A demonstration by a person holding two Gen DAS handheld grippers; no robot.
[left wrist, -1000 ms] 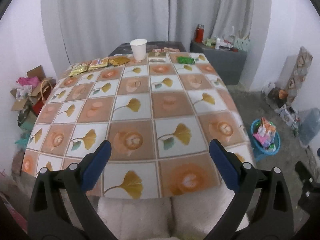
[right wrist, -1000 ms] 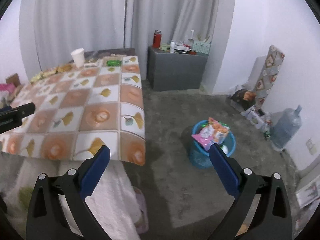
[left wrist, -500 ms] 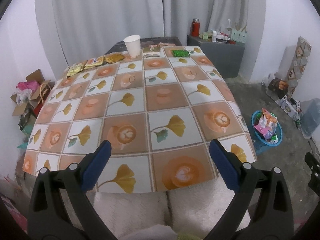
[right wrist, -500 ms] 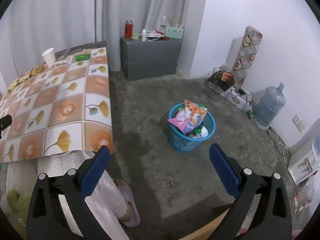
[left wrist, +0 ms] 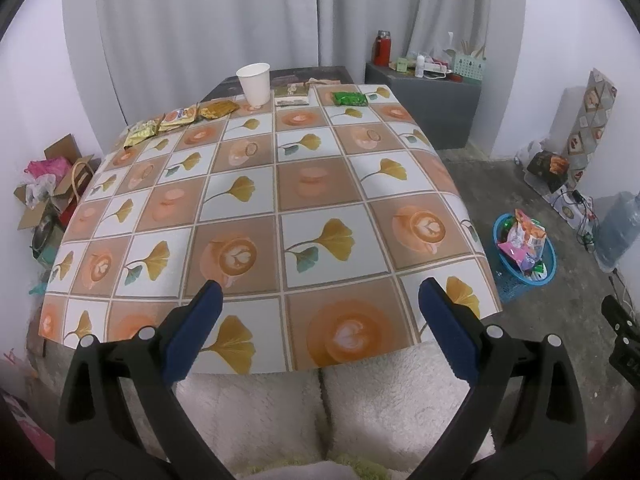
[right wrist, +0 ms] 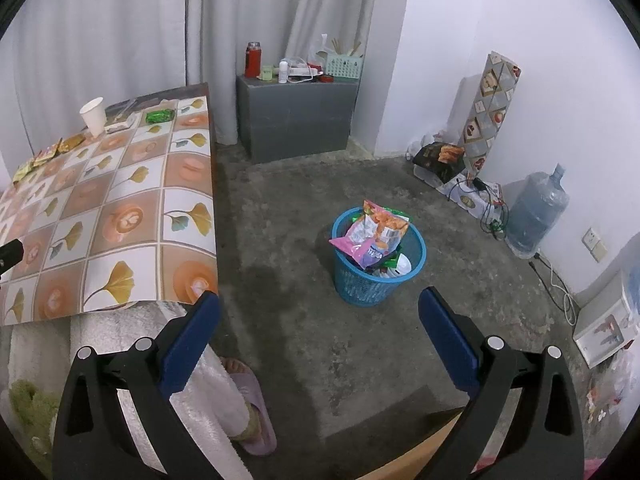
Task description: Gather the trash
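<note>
Currently both tools stand spread wide with nothing between the blue pads. Left tool (left wrist: 319, 312) hovers over the near edge of the desk (left wrist: 320, 184), which wears a checked cloth of ginkgo leaves and latte cups. Trash sits along the far edge of that desk: a white paper cup (left wrist: 253, 83) upright at 12 o'clock; a green foil wrapper (left wrist: 350, 99) at 1 o'clock, apart from the cup; a flat printed packet (left wrist: 292, 101) just beside the cup, between cup and green wrapper; three gold and orange snack packets (left wrist: 178, 120) in a row toward 11 o'clock. Right tool (right wrist: 319, 312) hangs over the grey concrete floor (right wrist: 288, 240), released. Ahead of it at 12 o'clock stands a round blue plastic mesh basket (right wrist: 378, 280) holding crumpled snack bags (right wrist: 374, 232), pink and orange. From the right wrist view the desk lies at 9 o'clock, well apart from the basket. White fleece-covered legs show under the desk's near edge.
</note>
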